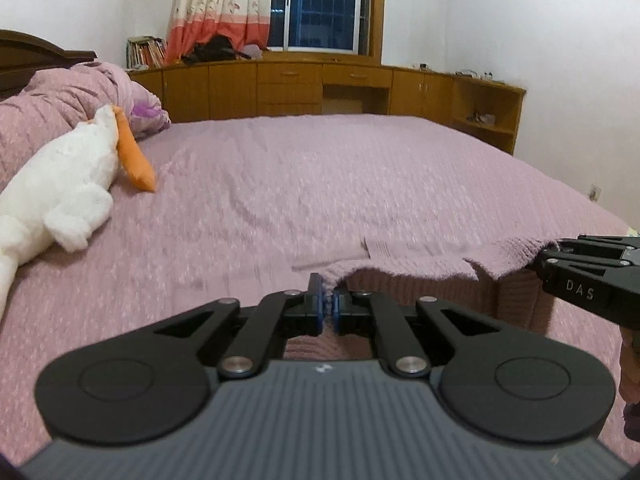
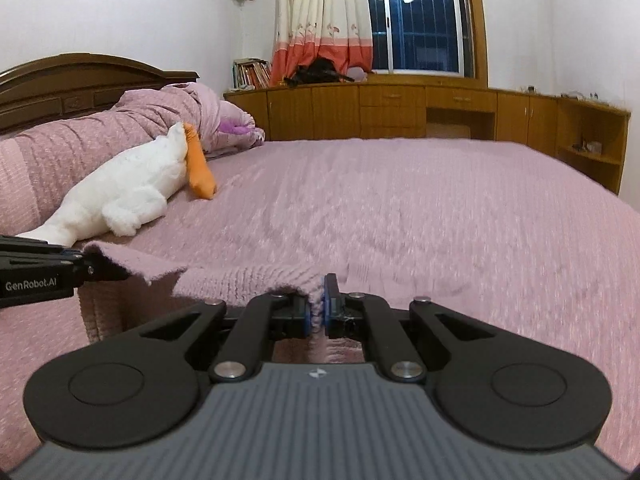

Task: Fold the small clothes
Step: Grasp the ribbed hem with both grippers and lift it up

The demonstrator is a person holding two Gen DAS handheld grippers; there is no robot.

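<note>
Pink knit garment (image 1: 420, 268) held up off the bed (image 1: 320, 184), top edge stretched btwn both grippers. Left gripper (image 1: 328, 300) pinching one corner, right gripper (image 2: 318, 304) pinching the other, pads clamped on fabric. White plush duck (image 2: 128, 192) lies near headboard, well apart from garment.

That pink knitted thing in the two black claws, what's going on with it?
A person is folding a small pink knitted garment on a bed. They hold a gripper in each hand. The left gripper is shut on one edge of the garment and the right gripper is shut on another edge, so the cloth hangs stretched between them, lifted off the pink bedspread. The fold is not laid down yet. A white stuffed toy lies off to the side by the pillows.
</note>
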